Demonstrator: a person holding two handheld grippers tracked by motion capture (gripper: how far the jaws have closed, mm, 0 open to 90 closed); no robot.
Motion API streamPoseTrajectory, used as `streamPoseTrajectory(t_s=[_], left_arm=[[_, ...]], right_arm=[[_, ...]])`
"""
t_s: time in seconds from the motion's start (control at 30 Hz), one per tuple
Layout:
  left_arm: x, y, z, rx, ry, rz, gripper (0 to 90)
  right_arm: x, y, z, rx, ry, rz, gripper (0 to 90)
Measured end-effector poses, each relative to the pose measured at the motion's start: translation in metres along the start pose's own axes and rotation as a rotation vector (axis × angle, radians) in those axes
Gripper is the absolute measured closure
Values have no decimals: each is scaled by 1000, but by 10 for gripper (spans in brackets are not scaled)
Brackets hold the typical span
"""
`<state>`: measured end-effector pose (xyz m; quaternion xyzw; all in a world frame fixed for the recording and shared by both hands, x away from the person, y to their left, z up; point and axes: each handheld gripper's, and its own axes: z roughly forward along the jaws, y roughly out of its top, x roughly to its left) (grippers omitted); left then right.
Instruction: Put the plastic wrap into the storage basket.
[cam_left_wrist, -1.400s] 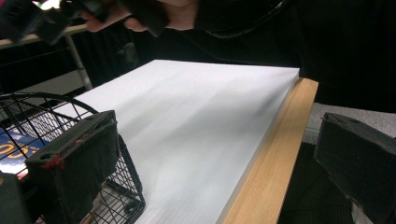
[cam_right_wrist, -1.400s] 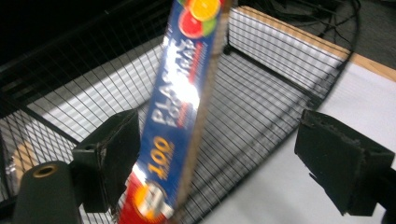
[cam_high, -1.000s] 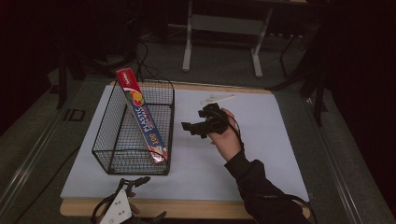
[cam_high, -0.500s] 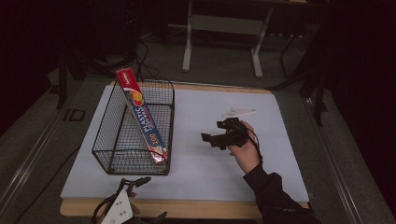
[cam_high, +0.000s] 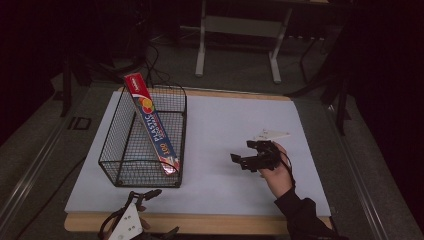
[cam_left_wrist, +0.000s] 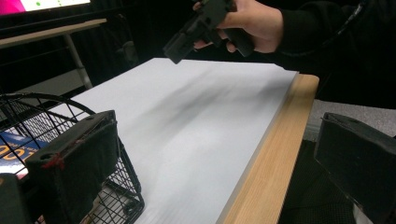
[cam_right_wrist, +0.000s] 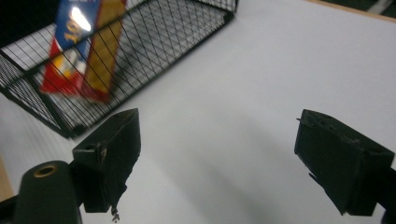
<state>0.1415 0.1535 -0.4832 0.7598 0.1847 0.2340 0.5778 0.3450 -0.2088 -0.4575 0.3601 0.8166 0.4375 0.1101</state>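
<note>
Lettering on the long red and blue cardboard box of plastic wrap (cam_high: 152, 127) reads "PLASTIC" in white down its blue face, with "100" near the lower end; the smaller print is too fine for me to make out. The box leans tilted inside the black wire mesh basket (cam_high: 120, 150), its lower end in the near right corner and its red top poking above the far rim. In my right gripper view the same box (cam_right_wrist: 79, 46) shows blurred through the mesh, with part of "100" in white on blue. The basket stands on the left part of the pale sheet covering the wooden-edged table (cam_high: 225, 125).

My right gripper (cam_high: 239, 161) hangs over the bare sheet, well to the right of the basket and apart from it, pointing toward it. Its two black jaws stand wide apart with nothing between them but the white surface below. My left gripper (cam_high: 145, 196) sits at the near edge of the table, just in front of the basket's near wall; its jaws are also spread, gripping nothing, one jaw over the basket's corner and the other beyond the wooden edge.
</note>
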Motion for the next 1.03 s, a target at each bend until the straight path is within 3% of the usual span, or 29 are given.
streamPoseTrajectory(t_s=[0.3,0.67,1.03], left_arm=[[0,0,0,1,-3,0,6],[0,-1,1,8,-5,2,6],[0,0,0,8,-14,6,6]], right_arm=[[-7,-29,-16,-16,-9,64,147],[-8,-56,-26,-9,-48,61,151],[-12,-60,-20,-16,-73,35,150]])
